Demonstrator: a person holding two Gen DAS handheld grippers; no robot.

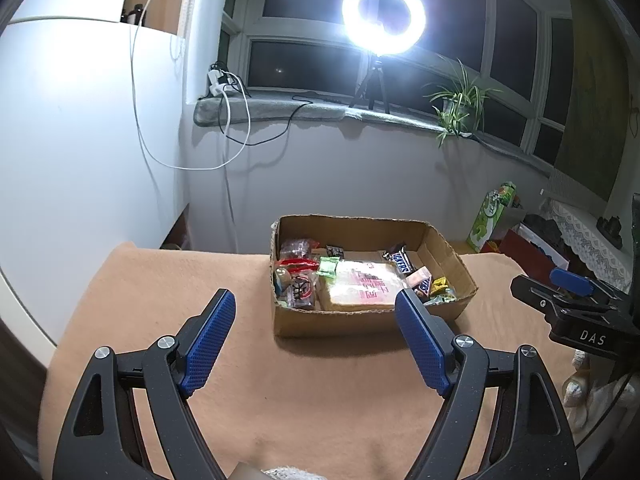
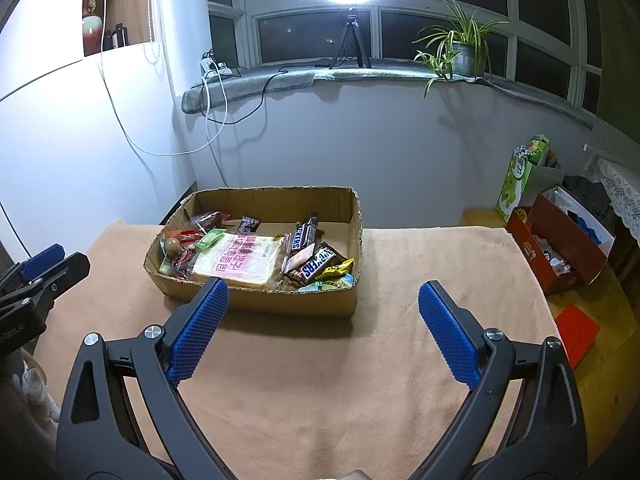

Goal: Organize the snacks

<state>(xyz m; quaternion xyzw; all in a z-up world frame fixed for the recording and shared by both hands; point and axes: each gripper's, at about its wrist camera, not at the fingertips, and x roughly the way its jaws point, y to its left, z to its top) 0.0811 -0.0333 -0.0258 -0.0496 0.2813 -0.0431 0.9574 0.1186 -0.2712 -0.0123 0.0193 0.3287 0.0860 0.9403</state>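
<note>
The left gripper (image 1: 316,300) hangs over the counter (image 1: 160,300) with its blue-padded jaws spread wide and nothing between them. The right gripper (image 2: 323,292) is the same: jaws wide apart, empty, poised above the bare peach cloth that covers the counter. Each gripper shows at the edge of the other's view, so they sit side by side and apart.

Just beyond both sets of fingertips sits a shallow cardboard box (image 2: 256,304) with its top open, resting on the cloth near the far edge of the counter. The snacks are all inside it. A large flat bread packet with pink print (image 2: 236,260) lies in the middle. To its right are two Snickers bars (image 2: 318,264), one behind the other, with a yellow wrapper (image 2: 340,270) at the box's right wall. To the left of the bread lie small red and green wrapped sweets (image 2: 188,240).

Behind the counter a ring light (image 1: 383,16) on a tripod glows on the windowsill, with a potted plant (image 2: 464,50) to its right. An orange box (image 2: 556,240) stands on the floor at the right.
</note>
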